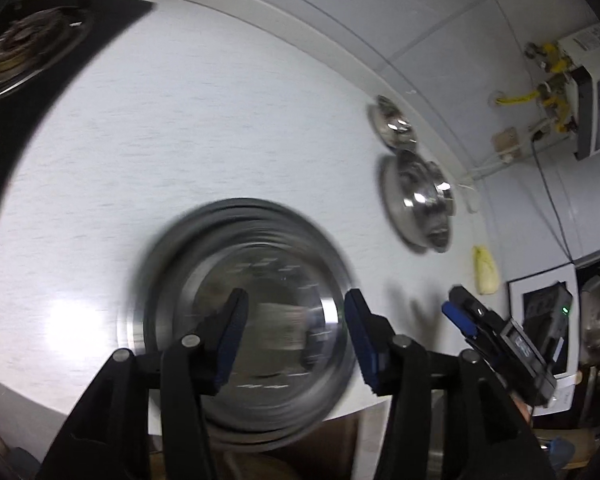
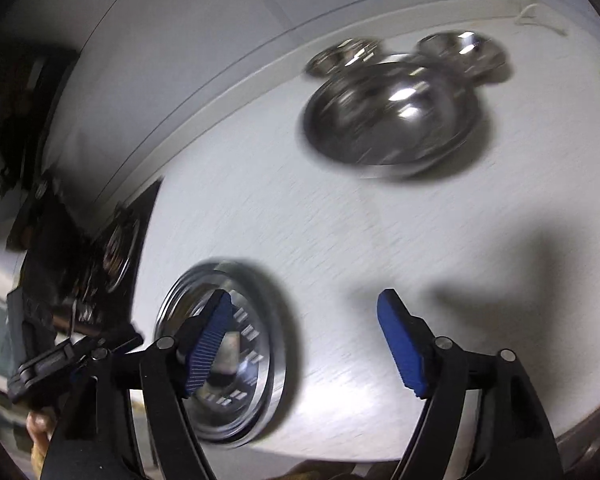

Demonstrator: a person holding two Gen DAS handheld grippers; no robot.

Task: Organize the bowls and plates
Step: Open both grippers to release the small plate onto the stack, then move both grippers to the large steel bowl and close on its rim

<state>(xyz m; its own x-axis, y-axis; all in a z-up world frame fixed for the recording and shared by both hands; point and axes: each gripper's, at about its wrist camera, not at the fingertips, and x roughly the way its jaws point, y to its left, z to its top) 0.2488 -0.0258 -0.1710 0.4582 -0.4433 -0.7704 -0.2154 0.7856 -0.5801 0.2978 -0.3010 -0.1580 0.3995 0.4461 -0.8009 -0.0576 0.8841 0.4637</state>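
Observation:
A stack of steel plates (image 1: 240, 312) lies on the white counter near its front edge; it also shows in the right wrist view (image 2: 224, 352). My left gripper (image 1: 294, 304) hovers open just above it, empty. My right gripper (image 2: 304, 304) is open and empty, with its left finger over the plates; it shows in the left wrist view (image 1: 460, 312) to the right of the plates. A large steel bowl (image 2: 388, 116) lies further back, with two small steel bowls (image 2: 344, 56) (image 2: 464, 52) behind it. The same bowls (image 1: 418, 200) (image 1: 392, 122) show in the left wrist view.
A black gas hob (image 1: 40, 60) sits at the counter's left end. A yellow cloth (image 1: 486, 270) lies by the wall at the right. A water heater with pipes (image 1: 580, 92) hangs on the tiled wall. Pots (image 1: 598, 312) stand at the far right.

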